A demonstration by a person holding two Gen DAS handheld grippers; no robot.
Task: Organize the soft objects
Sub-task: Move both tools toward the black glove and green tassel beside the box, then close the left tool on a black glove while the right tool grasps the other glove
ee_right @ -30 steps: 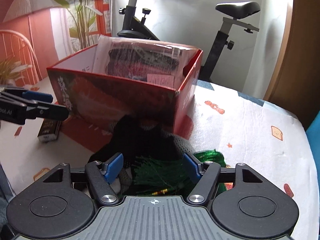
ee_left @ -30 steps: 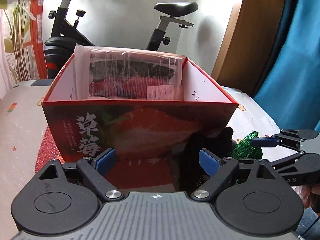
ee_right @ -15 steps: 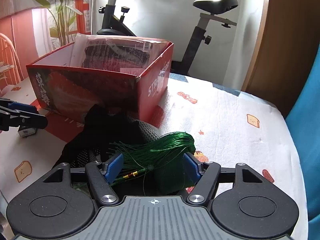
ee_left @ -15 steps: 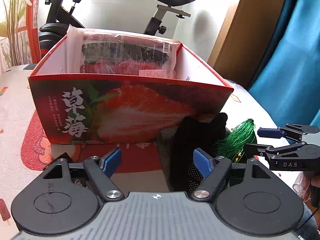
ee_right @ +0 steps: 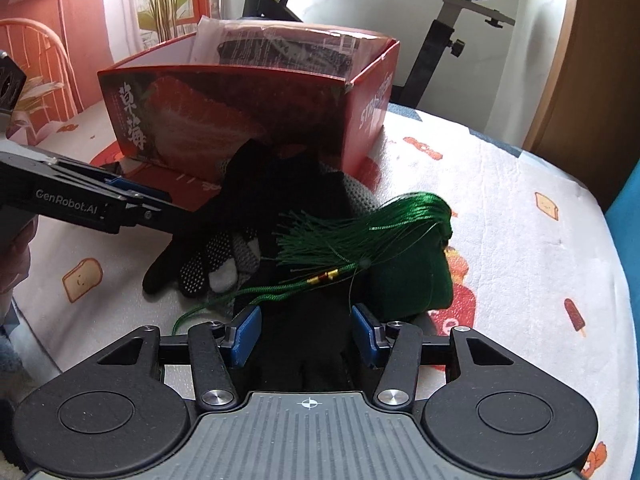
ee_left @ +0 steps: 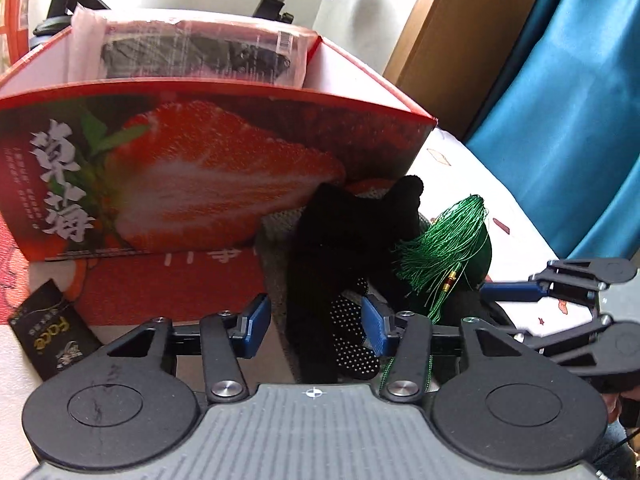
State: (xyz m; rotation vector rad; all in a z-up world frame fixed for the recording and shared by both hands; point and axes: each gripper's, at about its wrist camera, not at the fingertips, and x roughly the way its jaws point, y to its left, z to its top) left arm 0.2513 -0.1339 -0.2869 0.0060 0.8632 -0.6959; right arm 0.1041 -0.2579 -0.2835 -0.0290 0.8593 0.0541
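Note:
A pile of black gloves (ee_left: 344, 240) (ee_right: 280, 184) with white grip dots lies in front of a red strawberry box (ee_left: 192, 168) (ee_right: 240, 108). A green tassel (ee_left: 444, 244) (ee_right: 360, 232) on a green pouch (ee_right: 416, 280) rests on the pile's right side. My left gripper (ee_left: 314, 316) is open, its fingers around the near end of a black glove. My right gripper (ee_right: 306, 330) is open over black fabric just in front of the tassel. The box holds a plastic-wrapped packet (ee_left: 192, 52) (ee_right: 280, 48).
A small black packet (ee_left: 52, 340) lies on the patterned cloth (ee_right: 500, 208) left of the pile. An exercise bike (ee_right: 460, 20) stands behind the box. A blue curtain (ee_left: 568, 112) and a wooden panel (ee_left: 460, 32) are at the right.
Both grippers have dropped lower and moved closer to the glove pile. The left jaws now straddle a glove, and the right jaws sit at the tassel's near side.

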